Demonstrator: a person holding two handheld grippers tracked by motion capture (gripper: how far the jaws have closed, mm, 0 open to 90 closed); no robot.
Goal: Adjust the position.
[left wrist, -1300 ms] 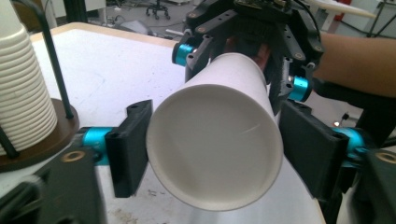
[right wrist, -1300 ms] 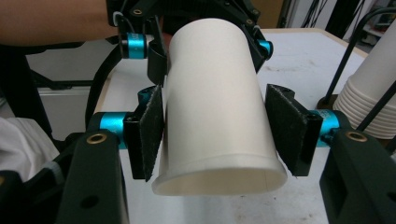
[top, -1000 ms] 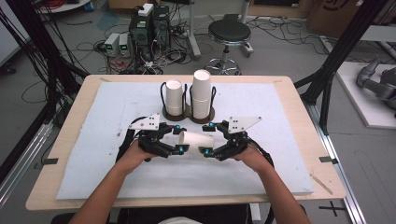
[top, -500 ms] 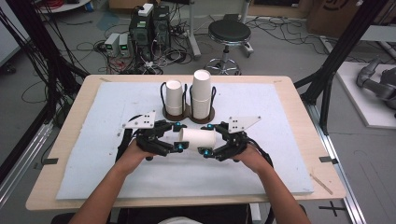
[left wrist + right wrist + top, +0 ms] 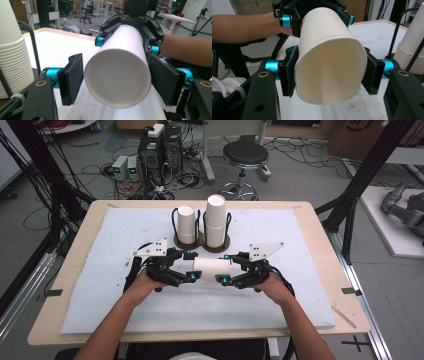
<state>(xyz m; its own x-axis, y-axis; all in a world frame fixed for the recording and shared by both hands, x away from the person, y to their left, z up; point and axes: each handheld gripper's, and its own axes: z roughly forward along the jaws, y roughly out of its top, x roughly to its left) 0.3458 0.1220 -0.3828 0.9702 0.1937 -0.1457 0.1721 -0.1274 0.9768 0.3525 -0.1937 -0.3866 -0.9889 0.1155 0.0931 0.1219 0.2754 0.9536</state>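
A white paper cup lies on its side in the air between my two grippers, over the middle of the white mat. My right gripper is shut on the cup's open end. In the right gripper view the rim is squeezed slightly oval between the pads of that gripper. My left gripper stands around the closed base. In the left gripper view the base sits between the jaws of that gripper, with a thin gap at the left pad.
Behind the cup, a dark wire holder carries a short cup stack and a taller stack. The stacks also show in the left gripper view and the right gripper view. The wooden table edge runs in front.
Both hands have edged slightly away from the person with the cup still between them. The left gripper sits a little closer around the cup's base.
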